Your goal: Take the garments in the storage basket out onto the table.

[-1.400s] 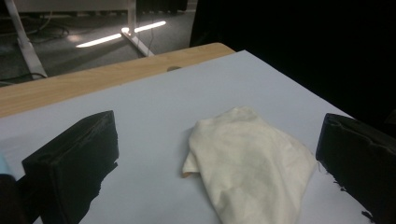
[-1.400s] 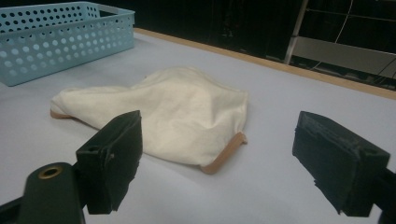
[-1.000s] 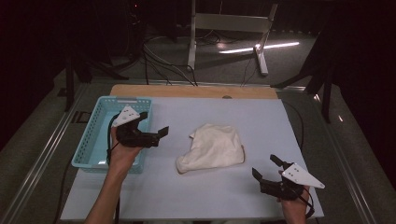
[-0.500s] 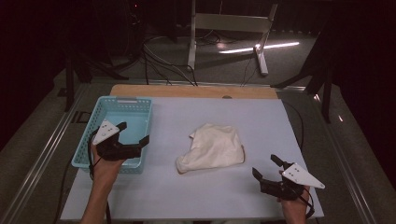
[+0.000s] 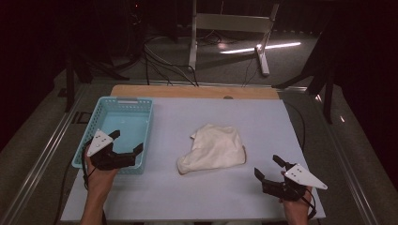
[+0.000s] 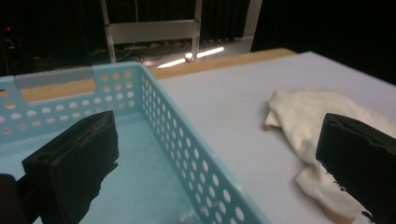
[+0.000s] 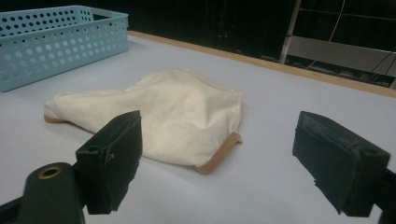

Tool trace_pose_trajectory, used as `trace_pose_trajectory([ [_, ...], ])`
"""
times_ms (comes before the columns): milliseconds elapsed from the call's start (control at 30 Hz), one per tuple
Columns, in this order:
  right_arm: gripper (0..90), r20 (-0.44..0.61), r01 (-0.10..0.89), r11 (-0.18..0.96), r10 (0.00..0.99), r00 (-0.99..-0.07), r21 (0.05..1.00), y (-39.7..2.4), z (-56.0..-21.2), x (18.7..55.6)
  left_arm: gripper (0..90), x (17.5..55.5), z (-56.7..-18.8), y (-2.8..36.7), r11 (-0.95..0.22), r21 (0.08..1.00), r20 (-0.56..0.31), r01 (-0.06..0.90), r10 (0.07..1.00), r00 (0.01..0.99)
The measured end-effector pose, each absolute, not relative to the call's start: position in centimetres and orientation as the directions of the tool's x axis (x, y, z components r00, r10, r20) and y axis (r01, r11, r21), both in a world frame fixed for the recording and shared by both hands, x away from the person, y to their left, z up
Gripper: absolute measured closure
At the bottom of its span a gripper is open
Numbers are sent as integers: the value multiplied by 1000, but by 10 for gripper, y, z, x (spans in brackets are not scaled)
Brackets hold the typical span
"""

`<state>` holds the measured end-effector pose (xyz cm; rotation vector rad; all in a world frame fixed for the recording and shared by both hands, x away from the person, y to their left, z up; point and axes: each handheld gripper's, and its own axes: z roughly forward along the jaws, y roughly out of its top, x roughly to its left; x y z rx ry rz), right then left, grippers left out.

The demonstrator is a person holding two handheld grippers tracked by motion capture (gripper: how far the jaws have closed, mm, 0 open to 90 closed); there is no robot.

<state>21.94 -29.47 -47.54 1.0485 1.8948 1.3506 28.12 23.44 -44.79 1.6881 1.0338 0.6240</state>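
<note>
- Left gripper [image 5: 126, 142] hangs over the near right corner of the blue basket [image 5: 123, 100], jaws spread wide and holding nothing; the person's left hand [image 5: 99, 176] grips it from below.
- Seen along this gripper's own jaws, one stands over the basket's floor and the other over the table, with the perforated basket wall [image 6: 187, 154] running between them.
- Right gripper [image 5: 268, 167] sits near the table's front right edge, jaws likewise wide apart and empty, well apart from the basket.
- Cream cloth [image 5: 214, 147] lies crumpled in the middle of the pale table [image 5: 263, 122], between the two grippers and touching neither.
- From the right gripper view, the cloth [image 7: 173, 112] lies just beyond the jaws, with a tan edge band [image 7: 219, 154] along its near side; it may be a hem or binding, hard to tell.
- Basket looks empty inside, and it stands at the table's left side, near the cloth but not touching it.
</note>
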Motion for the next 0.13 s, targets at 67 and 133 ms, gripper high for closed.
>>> trace_pose_trajectory([
  [67, 159, -16, 267, 182, 853, -522, 946, -294, -476, 220, 1, 281, -449, 234, -119, 933, -72, 341, 864, 499],
  [133, 159, -16, 267, 182, 853, -522, 946, -294, -476, 220, 1, 280, -450, 234, -126, 933, -62, 337, 867, 495],
])
